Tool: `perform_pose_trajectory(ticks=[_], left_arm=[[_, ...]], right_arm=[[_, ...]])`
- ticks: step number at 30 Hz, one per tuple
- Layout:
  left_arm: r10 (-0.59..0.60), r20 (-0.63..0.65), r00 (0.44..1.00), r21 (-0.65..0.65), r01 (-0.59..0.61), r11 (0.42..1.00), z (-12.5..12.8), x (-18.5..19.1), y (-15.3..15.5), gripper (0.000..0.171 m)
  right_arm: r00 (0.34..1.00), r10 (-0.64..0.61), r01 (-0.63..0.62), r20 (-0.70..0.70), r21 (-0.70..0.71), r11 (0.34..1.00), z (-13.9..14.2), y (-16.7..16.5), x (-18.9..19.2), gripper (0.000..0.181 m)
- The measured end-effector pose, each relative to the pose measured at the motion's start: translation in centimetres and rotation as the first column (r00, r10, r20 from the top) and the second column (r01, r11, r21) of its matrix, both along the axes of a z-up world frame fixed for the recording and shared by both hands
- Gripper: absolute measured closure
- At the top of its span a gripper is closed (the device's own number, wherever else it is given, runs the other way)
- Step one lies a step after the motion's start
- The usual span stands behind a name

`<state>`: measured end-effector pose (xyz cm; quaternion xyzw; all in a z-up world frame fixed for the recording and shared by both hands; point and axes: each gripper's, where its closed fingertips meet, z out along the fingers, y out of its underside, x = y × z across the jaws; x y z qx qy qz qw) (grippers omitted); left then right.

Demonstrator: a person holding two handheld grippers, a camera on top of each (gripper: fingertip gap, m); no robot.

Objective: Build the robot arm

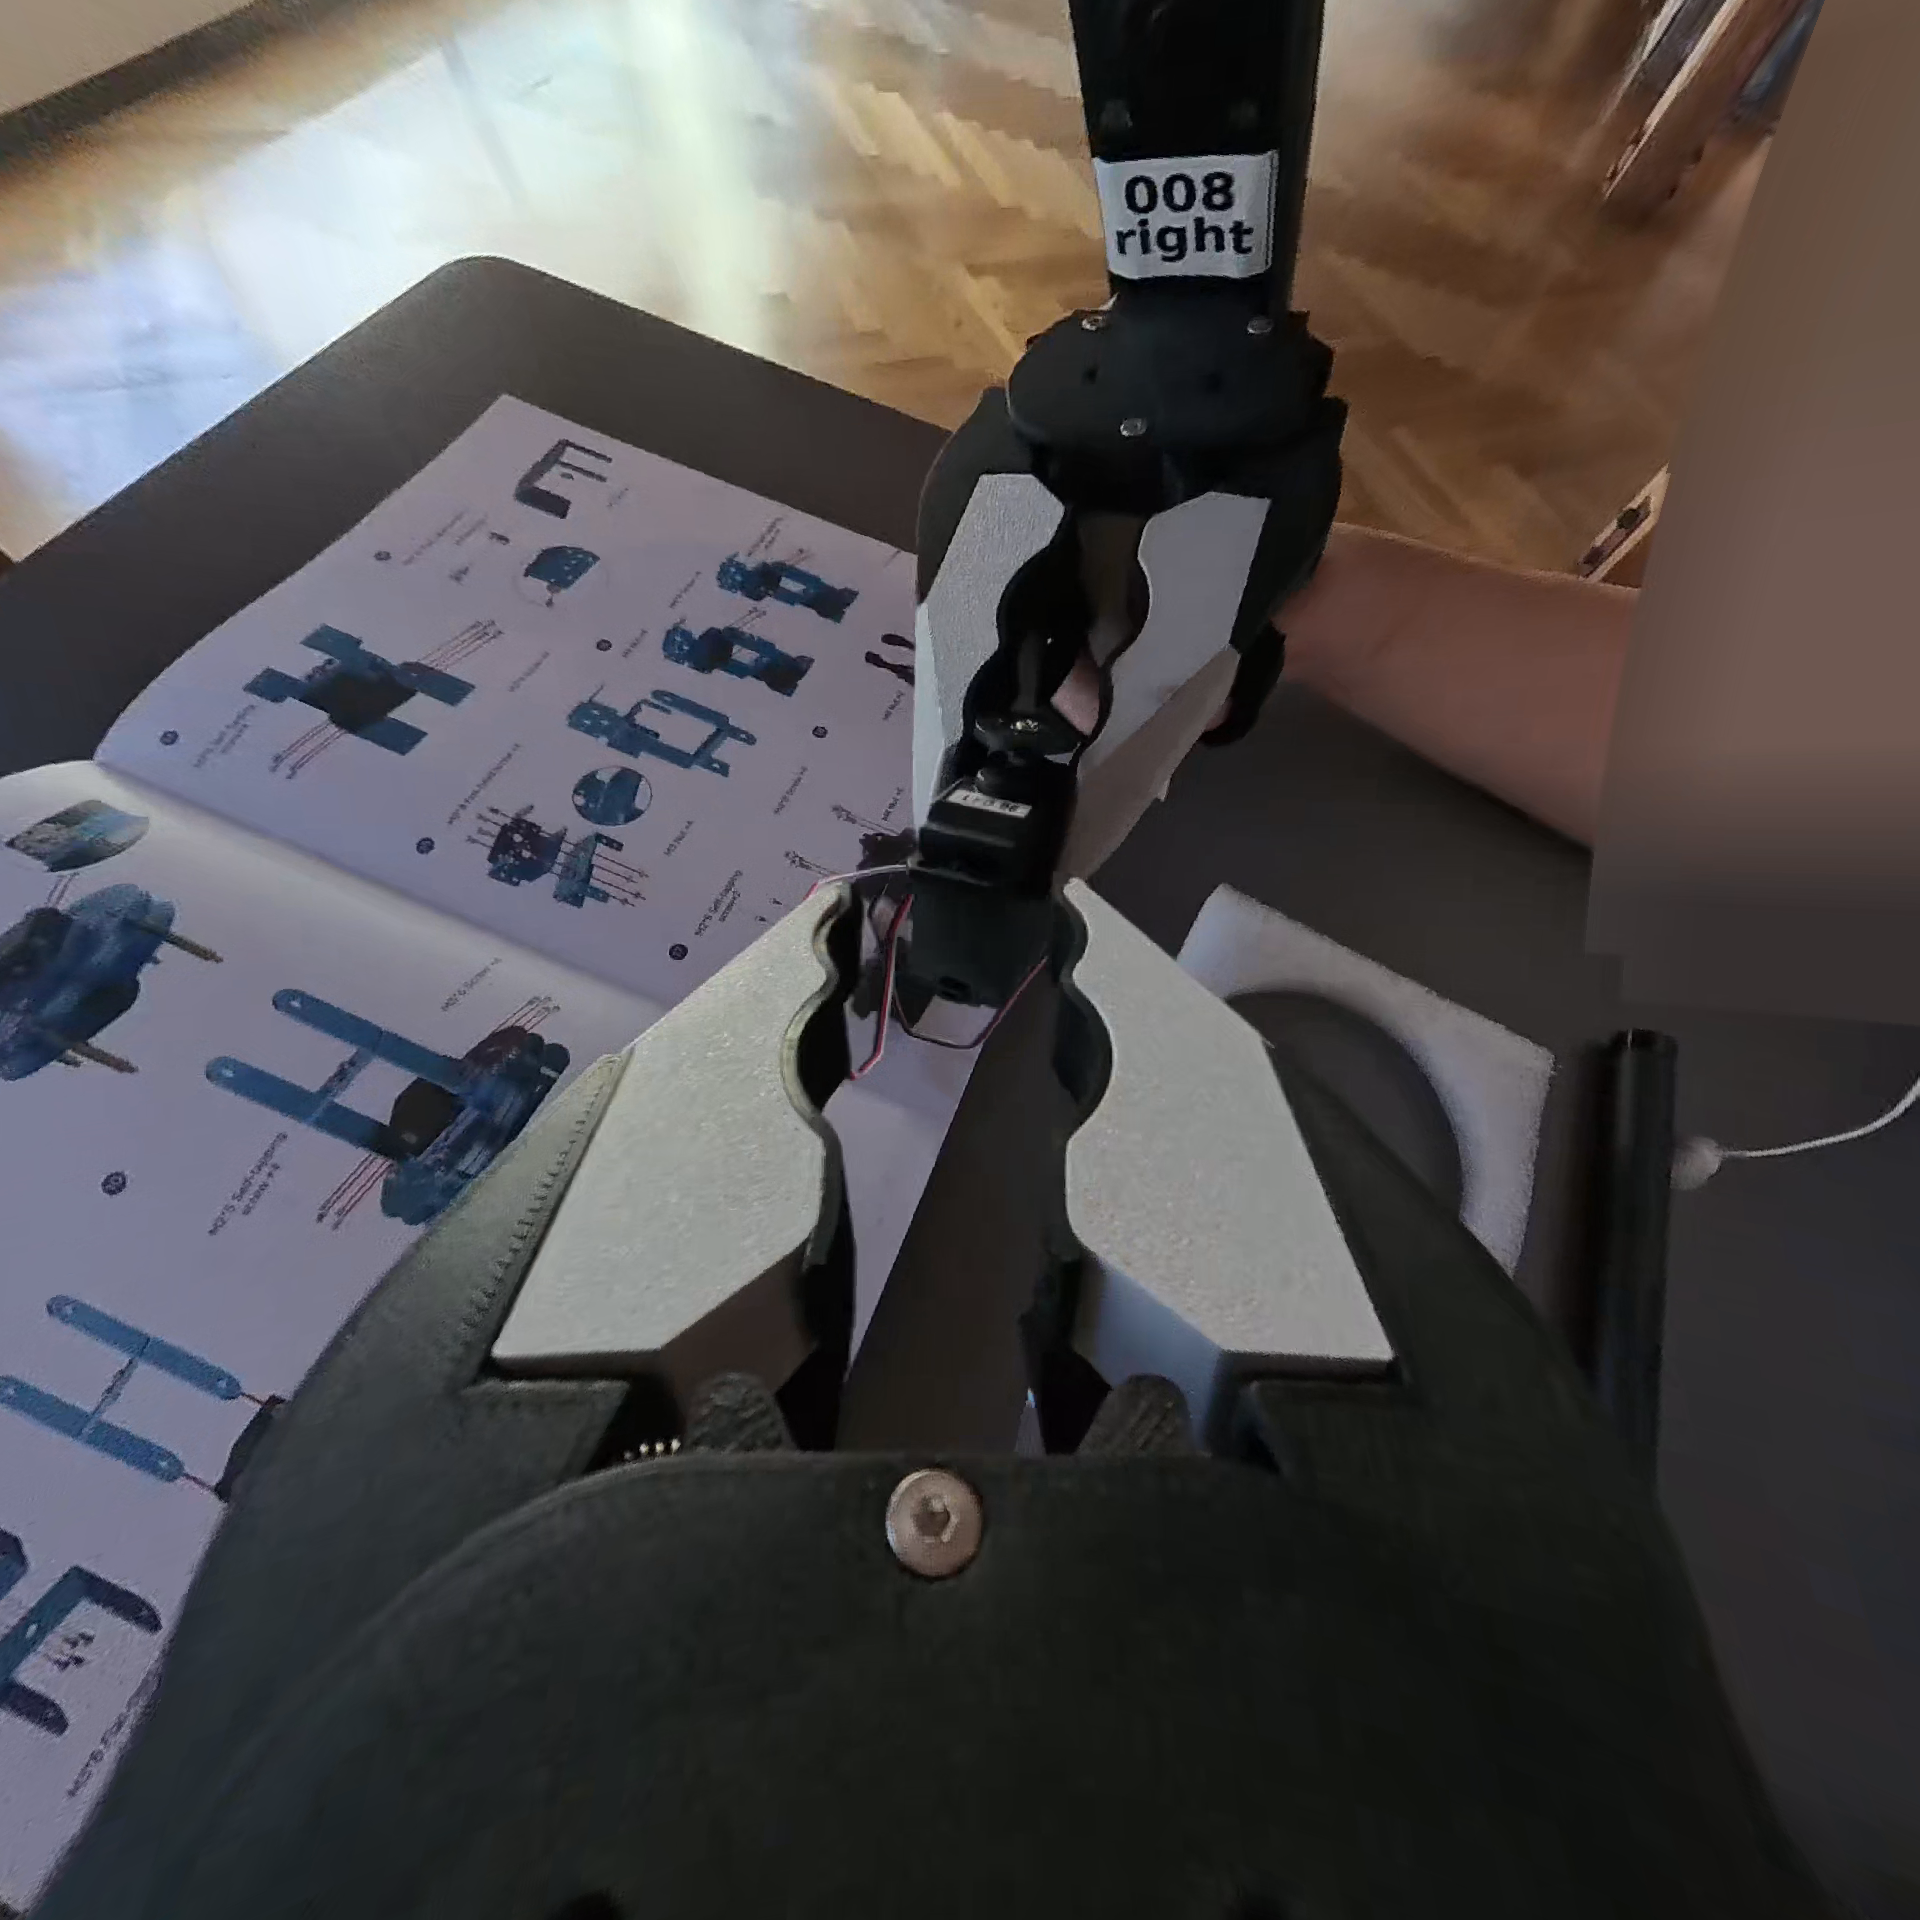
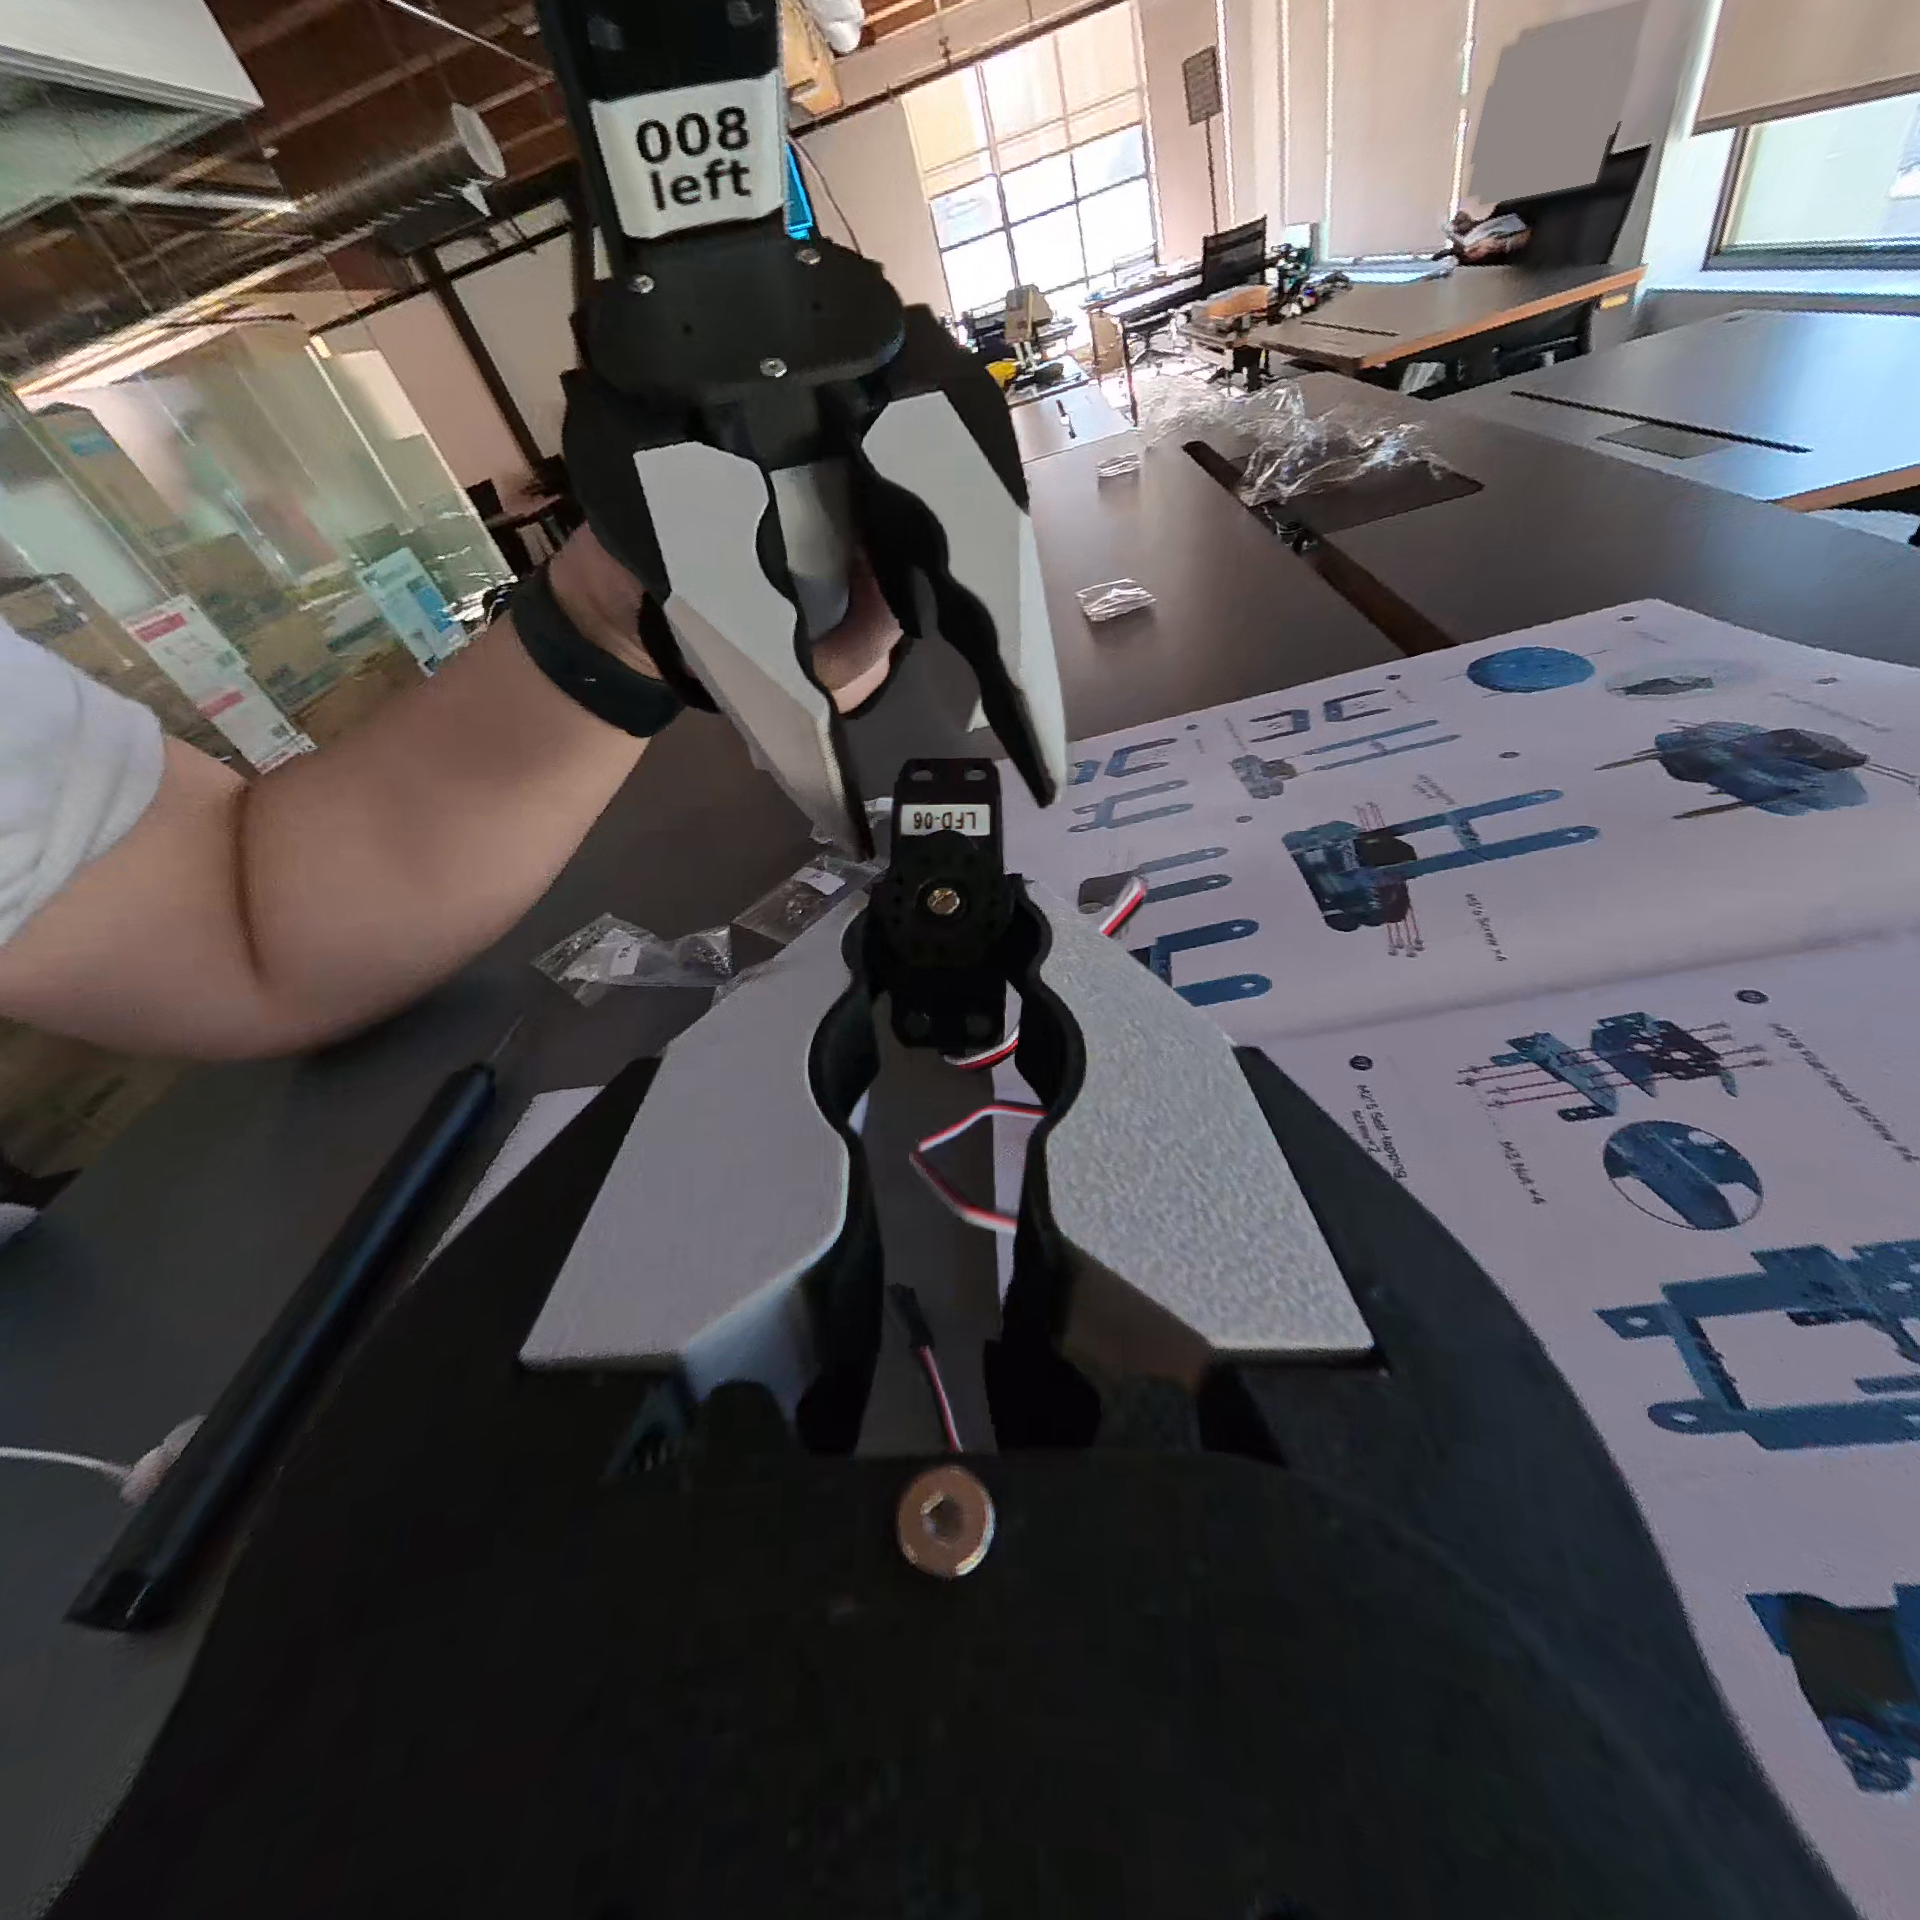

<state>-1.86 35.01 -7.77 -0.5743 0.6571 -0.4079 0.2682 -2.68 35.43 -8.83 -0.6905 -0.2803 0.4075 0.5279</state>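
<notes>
The right hand-held gripper [image 2: 943, 951] clamps a black servo [image 2: 940, 904] above the open manual [image 2: 1558, 935] on the tabletop [image 2: 1195, 623]. The left hand-held gripper [image 2: 945, 810] straddles the servo's far end, jaws apart.

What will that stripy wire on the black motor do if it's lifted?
Probably flop: the wire hangs in loose curls below the motor. It might snag, since it loops between the right tool's fingers. Thin, so likely light.

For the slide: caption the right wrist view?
Right gripper holds a black servo over an open manual; left gripper faces it.
</notes>
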Motion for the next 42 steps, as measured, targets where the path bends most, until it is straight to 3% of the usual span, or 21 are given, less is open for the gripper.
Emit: perform_pose_trajectory(ticks=[2,8,20,23,27,33,35,39,42], left_arm=[[-0.038,0.029,0.999,0.015,0.038,0.999,0.2,0.1,-0.6,0.15],[-0.045,-0.012,0.999,0.013,0.046,0.999,-0.5,0.0,-0.5,0.151],[0.031,0.195,0.98,-0.092,-0.014,0.996,2.9,1.6,0.4,0.152],[0.012,0.216,0.976,-0.09,0.007,0.996,2.7,1.9,-0.1,0.147],[-0.04,0.229,0.973,-0.151,0.076,0.986,2.6,2.1,-1.3,0.149],[0.006,0.276,0.961,-0.178,0.045,0.983,4.1,1.8,-0.2,0.151],[0.026,0.325,0.945,-0.206,0.044,0.978,5.4,1.1,0.3,0.151],[0.032,0.44,0.897,-0.251,0.089,0.964,8.4,-0.1,0.3,0.152],[0.013,0.437,0.9,-0.232,0.098,0.968,8.5,-0.4,0.0,0.152]], right_arm=[[1.0,0.016,-0.016,0.017,0.008,1.0,-0.1,-0.3,-0.1,0.16],[1.0,0.006,-0.006,0.02,0.017,1.0,-0.2,-0.1,0.1,0.161],[0.993,-0.067,0.073,-0.098,0.058,0.996,2.2,0.4,2.2,0.159],[0.995,-0.079,0.084,-0.061,0.088,0.993,2.2,0.1,2.5,0.16],[0.992,-0.021,0.036,-0.124,0.121,0.992,3.4,-0.6,2.0,0.161],[0.974,-0.052,0.078,-0.22,0.11,0.991,4.3,0.2,2.6,0.156],[0.963,-0.114,0.137,-0.246,0.079,0.987,4.1,1.0,3.8,0.133],[0.945,-0.18,0.172,-0.275,-0.053,0.984,2.9,1.9,5.4,0.142],[0.964,-0.209,0.175,-0.164,-0.198,0.964,-0.2,2.1,5.5,0.148]])
